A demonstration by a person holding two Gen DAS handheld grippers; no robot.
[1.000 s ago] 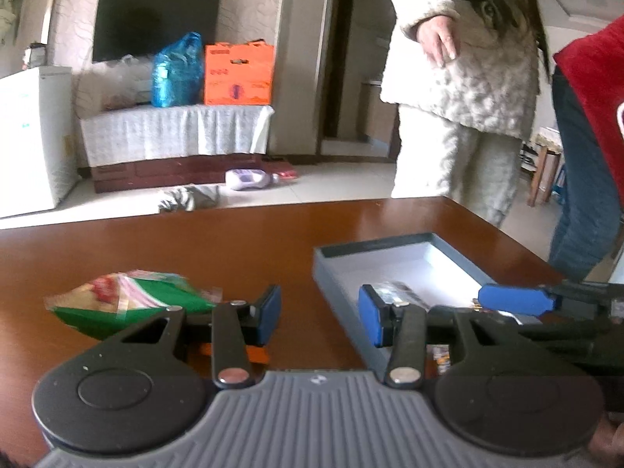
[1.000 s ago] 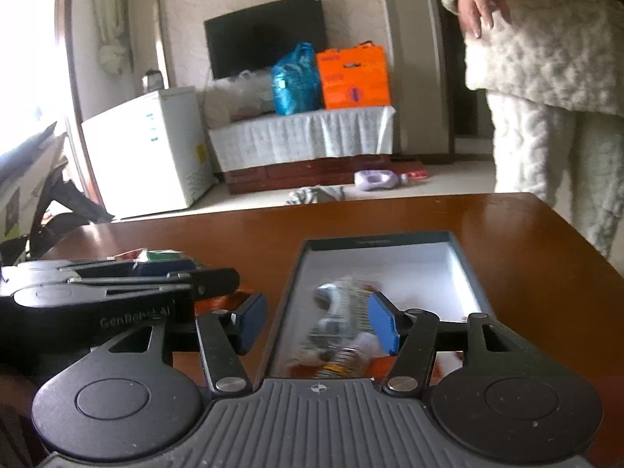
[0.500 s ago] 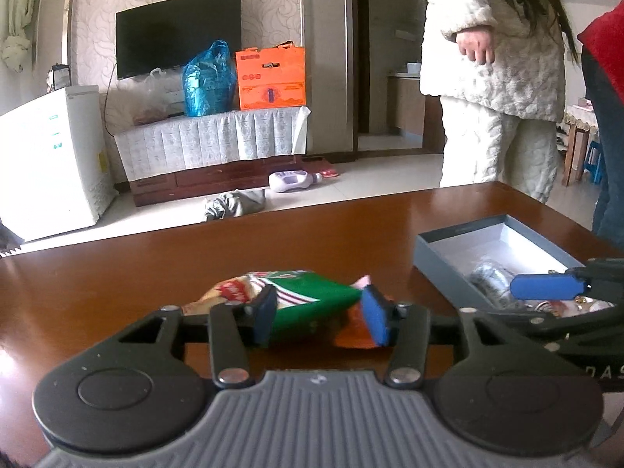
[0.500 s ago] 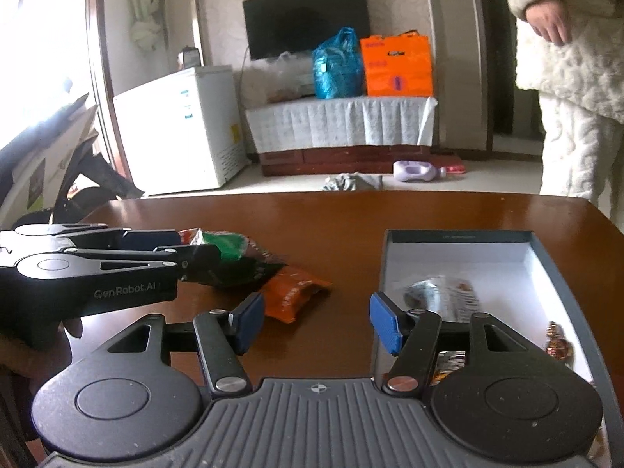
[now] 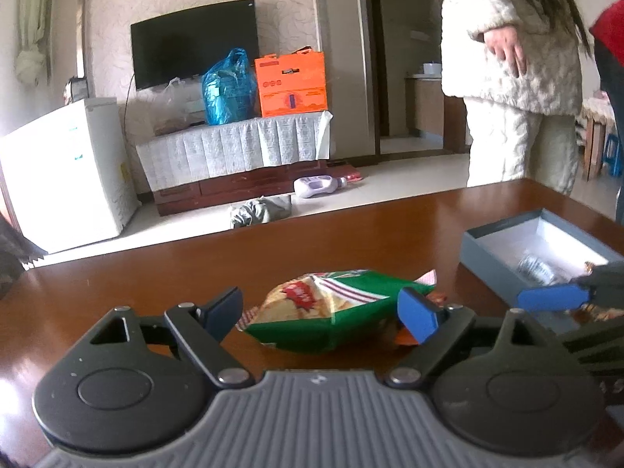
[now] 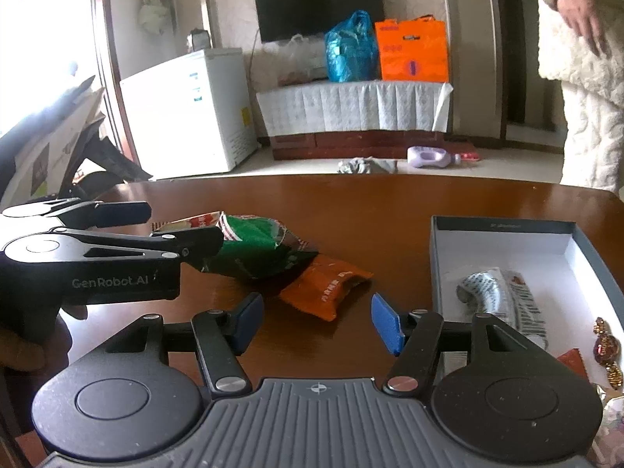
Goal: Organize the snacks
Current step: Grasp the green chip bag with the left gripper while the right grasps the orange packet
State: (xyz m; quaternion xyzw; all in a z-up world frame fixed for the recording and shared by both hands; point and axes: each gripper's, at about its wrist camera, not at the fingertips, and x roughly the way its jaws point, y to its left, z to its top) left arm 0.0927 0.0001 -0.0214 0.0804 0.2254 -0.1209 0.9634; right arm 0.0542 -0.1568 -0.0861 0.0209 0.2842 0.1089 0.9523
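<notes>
A green chip bag (image 5: 327, 308) lies on the brown table (image 5: 312, 245). My left gripper (image 5: 321, 314) is open with its blue pads either side of the bag, not closed on it. In the right wrist view the bag (image 6: 253, 251) lies beside an orange snack packet (image 6: 325, 286). My right gripper (image 6: 318, 325) is open and empty, just short of the orange packet. A grey box (image 6: 503, 226) at the right holds a silver wrapped snack (image 6: 495, 292) and small candies (image 6: 604, 347). The left gripper (image 6: 160, 230) shows there from the side.
A person in a white padded suit (image 5: 518, 78) stands beyond the table's far right. Someone in red (image 5: 612, 50) is at the right edge. A white fridge (image 5: 66, 171) and a TV stand with bags (image 5: 234, 148) are behind.
Both grippers swung left, away from the box. My left gripper came to the green bag and opened wider around it. My right gripper now faces the orange packet.
</notes>
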